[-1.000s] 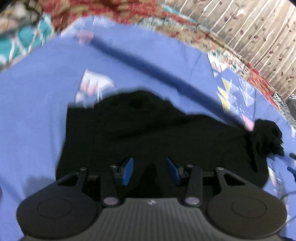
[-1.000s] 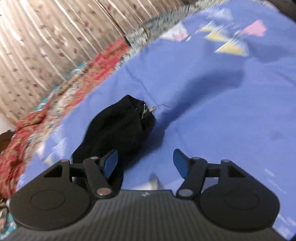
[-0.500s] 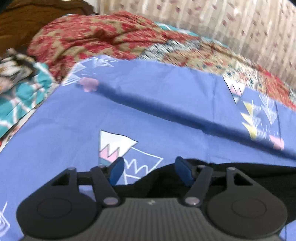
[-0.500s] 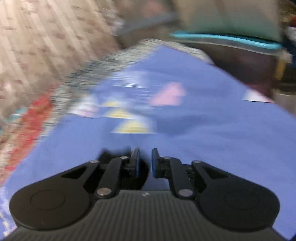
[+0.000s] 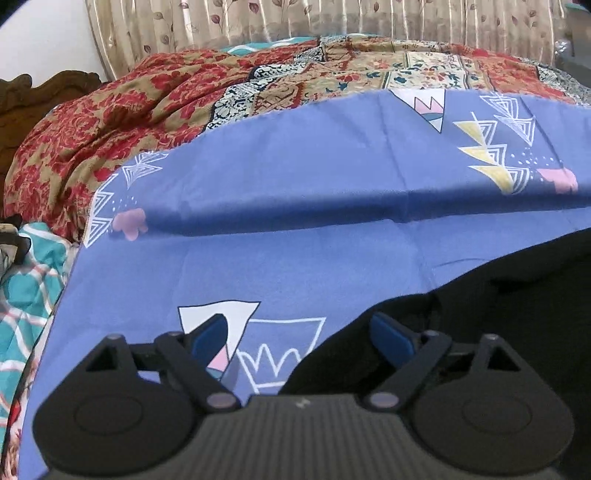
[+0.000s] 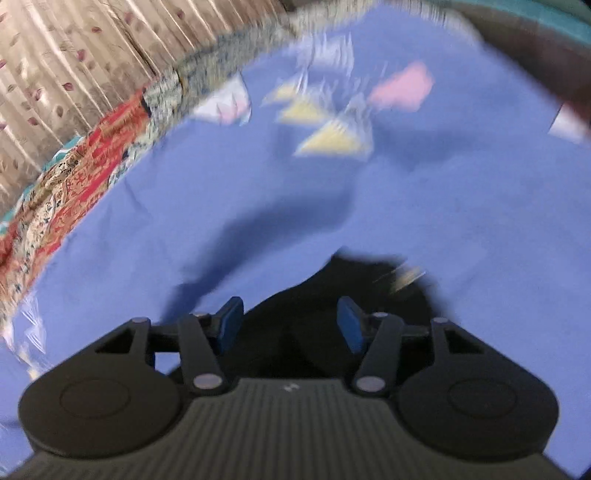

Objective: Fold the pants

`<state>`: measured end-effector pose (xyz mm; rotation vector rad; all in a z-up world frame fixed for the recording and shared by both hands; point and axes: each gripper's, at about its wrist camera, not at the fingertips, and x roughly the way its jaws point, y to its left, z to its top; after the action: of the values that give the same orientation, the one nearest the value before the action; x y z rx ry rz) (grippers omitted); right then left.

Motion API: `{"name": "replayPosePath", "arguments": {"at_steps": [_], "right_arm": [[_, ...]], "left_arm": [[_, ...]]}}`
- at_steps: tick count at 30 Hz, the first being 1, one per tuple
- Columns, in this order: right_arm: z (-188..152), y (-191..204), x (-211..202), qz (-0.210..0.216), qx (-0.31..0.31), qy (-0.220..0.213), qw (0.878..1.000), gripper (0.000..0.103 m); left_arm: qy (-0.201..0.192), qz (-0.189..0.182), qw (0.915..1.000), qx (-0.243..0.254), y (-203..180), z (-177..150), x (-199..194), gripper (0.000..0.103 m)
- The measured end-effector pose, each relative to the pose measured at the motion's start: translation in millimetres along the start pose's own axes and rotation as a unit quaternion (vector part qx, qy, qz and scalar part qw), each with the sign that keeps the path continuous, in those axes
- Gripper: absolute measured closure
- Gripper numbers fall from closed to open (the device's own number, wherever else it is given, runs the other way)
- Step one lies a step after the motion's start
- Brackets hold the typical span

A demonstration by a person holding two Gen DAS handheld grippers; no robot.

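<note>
Black pants (image 5: 480, 314) beneath both tools, jaws just opening, nothing gripped

Leaf-print curtain (image 5: 332, 22) behind bed with blue sheet (image 5: 295, 192), red quilt (image 5: 122, 107)

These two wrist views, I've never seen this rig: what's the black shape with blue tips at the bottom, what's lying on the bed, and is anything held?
No robot arm here: a person carries a two-finger gripper in each hand, each with a camera looking forward along its fingers. The black shape at the bottom of each picture is that gripper's body; the blue tips are its pads.

The left wrist view shows the left gripper over a blue bedsheet printed with triangles. The black pants lie at the lower right; a red patterned quilt and a curtain are behind.

The right wrist view is blurred. The right gripper is above a bunched end of the pants.

Both grippers' jaws have just been opening, and neither pinches any cloth.
</note>
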<state>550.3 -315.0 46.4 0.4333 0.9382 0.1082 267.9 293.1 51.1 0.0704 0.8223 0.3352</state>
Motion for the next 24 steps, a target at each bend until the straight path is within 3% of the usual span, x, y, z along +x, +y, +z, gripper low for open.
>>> {"name": "replayPosePath", "arguments": {"at_steps": [5,7,8,10,13,16,17,18,19,21,24], "right_arm": [[1.7,5.1,53.4,-0.054,0.070,0.022,0.996,0.044],[0.2,7.2,68.7,-0.067,0.068,0.027,0.995,0.045],[-1.1,13.5,70.7,-0.079,0.041,0.014,0.996,0.049],[-5.3,28.6,74.2,-0.120,-0.016,0.006,0.993,0.088],[-5.6,23.1,73.3,-0.107,-0.017,0.004,0.994,0.097],[-4.4,14.1,67.4,-0.086,0.014,-0.004,0.996,0.098],[-3.0,13.1,64.6,-0.082,0.020,-0.009,0.996,0.098],[-1.0,12.8,60.3,-0.075,0.026,-0.015,0.997,0.098],[-0.2,12.1,53.5,-0.065,0.036,-0.024,0.997,0.098],[4.4,10.1,37.9,-0.039,0.060,-0.041,0.997,0.098],[10.1,8.6,8.8,-0.004,0.083,-0.055,0.995,0.098]], "left_arm": [[-0.020,0.019,0.9995,0.017,20.7,0.7,-15.4,0.015],[-0.027,0.022,0.9990,0.029,27.7,2.8,-18.4,0.014],[-0.028,0.019,0.9988,0.036,29.7,3.1,-19.3,0.014],[-0.030,0.012,0.9979,0.057,28.2,2.3,-17.7,0.013],[-0.021,-0.007,0.9973,0.070,18.0,-1.8,-10.1,0.013],[-0.026,-0.060,0.9962,0.058,4.8,-3.0,-8.8,0.017],[-0.023,-0.081,0.9949,0.056,-2.0,-3.6,-5.8,0.022],[-0.011,-0.090,0.9940,0.060,-8.8,-5.9,0.2,0.051],[0.011,-0.090,0.9932,0.072,-17.2,-9.6,9.3,0.089],[0.047,-0.068,0.9919,0.096,-33.1,-17.9,25.5,0.093],[0.012,-0.057,0.9945,0.087,-33.9,-15.7,3.7,0.094]]}}
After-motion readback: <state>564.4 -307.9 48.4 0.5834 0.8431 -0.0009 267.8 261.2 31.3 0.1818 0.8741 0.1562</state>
